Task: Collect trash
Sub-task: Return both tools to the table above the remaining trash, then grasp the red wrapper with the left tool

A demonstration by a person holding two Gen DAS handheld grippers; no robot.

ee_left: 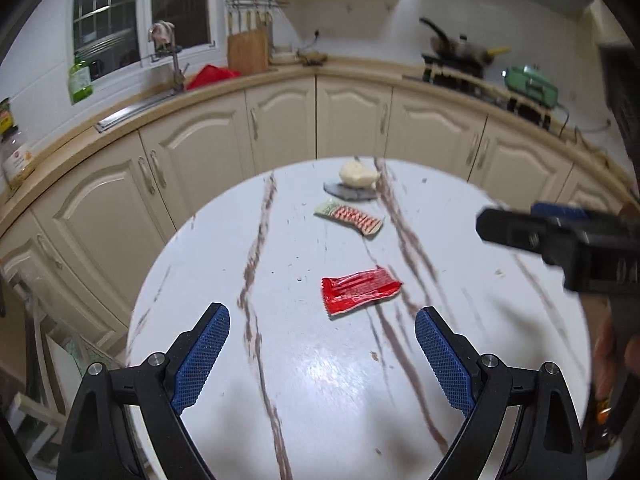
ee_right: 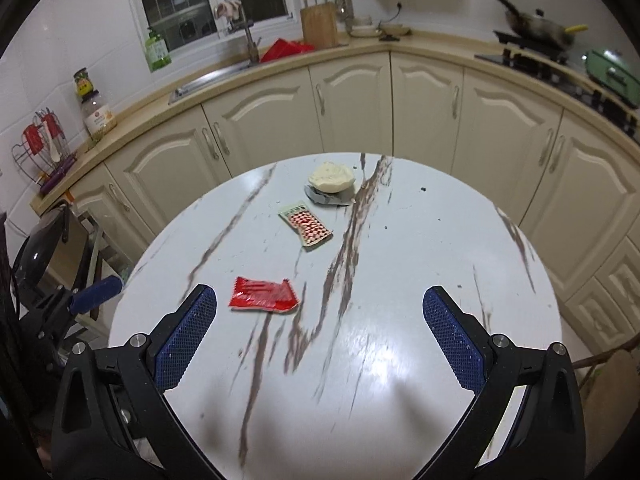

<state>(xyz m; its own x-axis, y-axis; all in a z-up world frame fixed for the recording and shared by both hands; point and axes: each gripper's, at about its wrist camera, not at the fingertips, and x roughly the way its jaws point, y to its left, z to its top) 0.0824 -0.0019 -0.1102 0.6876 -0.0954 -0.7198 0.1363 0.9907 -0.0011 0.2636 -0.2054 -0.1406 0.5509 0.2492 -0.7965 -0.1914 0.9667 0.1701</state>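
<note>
A red wrapper [ee_left: 359, 290] lies flat on the round marble table [ee_left: 320, 380], just ahead of my open, empty left gripper [ee_left: 322, 334]. Farther back lie a red-and-green patterned packet [ee_left: 348, 217], a grey wrapper [ee_left: 348, 193] and a crumpled white tissue [ee_left: 357, 173] on top of it. In the right wrist view the red wrapper [ee_right: 264, 295] lies ahead and left of my open, empty right gripper [ee_right: 320, 316], with the patterned packet [ee_right: 306, 226], grey wrapper [ee_right: 328, 199] and tissue [ee_right: 331, 176] beyond. The right gripper also shows at the right of the left wrist view [ee_left: 532, 224].
Cream kitchen cabinets [ee_right: 356, 104] curve behind the table, with a sink and tap [ee_right: 248, 46], a cutting board [ee_right: 319, 26], a stove with a pan [ee_right: 536, 28] and a green pot [ee_right: 610, 74]. A dark chair [ee_right: 44, 248] stands at the table's left.
</note>
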